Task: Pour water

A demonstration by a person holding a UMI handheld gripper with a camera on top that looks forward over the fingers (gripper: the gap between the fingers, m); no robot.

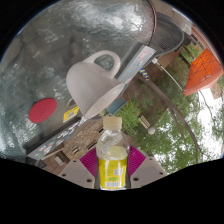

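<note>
Glass tabletop (40,60) mirrors trees beneath everything. I have 1 bottle (113,155) pinched between both pads of my hand-held gripper (113,168), upright, likely ready for tipping. Just beyond stands 1 white pitcher (95,85), the probable target; 1 red disc (42,110) lies left.

Camera rides the hand-held gripper (112,165), facing forward, tilted.

I am looking across a glass-topped desk (60,50) that is mirroring tree branches and pale daylight. Beyond its rim, green foliage (160,125) is showing in the sun. An orange shape (203,72) is sitting off to the side; what it is I cannot tell.
</note>
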